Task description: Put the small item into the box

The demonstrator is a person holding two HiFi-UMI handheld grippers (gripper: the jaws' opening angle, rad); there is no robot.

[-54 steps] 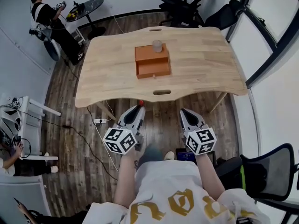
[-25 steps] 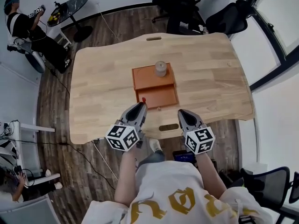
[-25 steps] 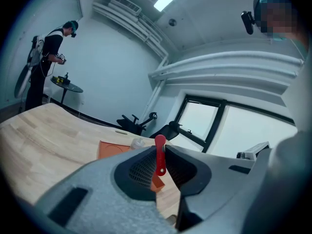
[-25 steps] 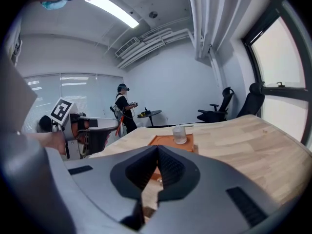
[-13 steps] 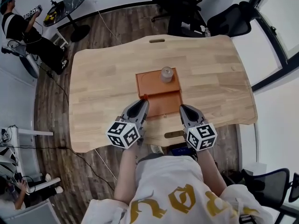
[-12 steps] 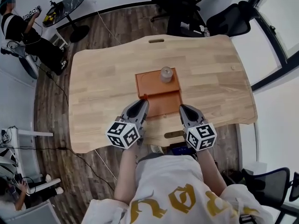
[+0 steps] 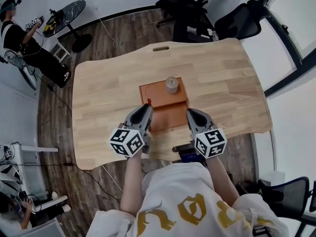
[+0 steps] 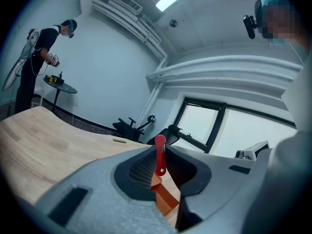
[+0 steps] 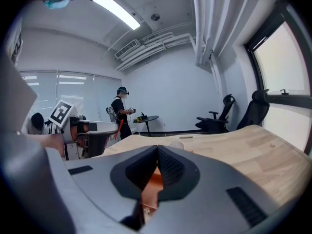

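Observation:
An orange wooden box (image 7: 157,94) stands mid-table with its drawer (image 7: 169,118) pulled out toward me. A small pale jar (image 7: 171,84) sits on the box's top. My left gripper (image 7: 146,105) is shut on a small red item (image 7: 148,101), held upright at the drawer's left front corner. In the left gripper view the red item (image 8: 160,155) stands pinched between the jaws, with the orange box (image 8: 164,198) below. My right gripper (image 7: 189,112) hovers at the drawer's right side. Its jaws meet in the right gripper view (image 9: 157,149), nothing between them, the box (image 9: 153,180) visible under them.
The light wooden table (image 7: 108,88) has slot handles at its far edge (image 7: 160,48) and near edge. Black office chairs (image 7: 197,9) stand behind it. A person with a headset (image 7: 17,31) stands far left beside a round black table (image 7: 61,19).
I have come up to the table. Both grippers have moved from over the floor to the open drawer's front, the left one keeping the red item.

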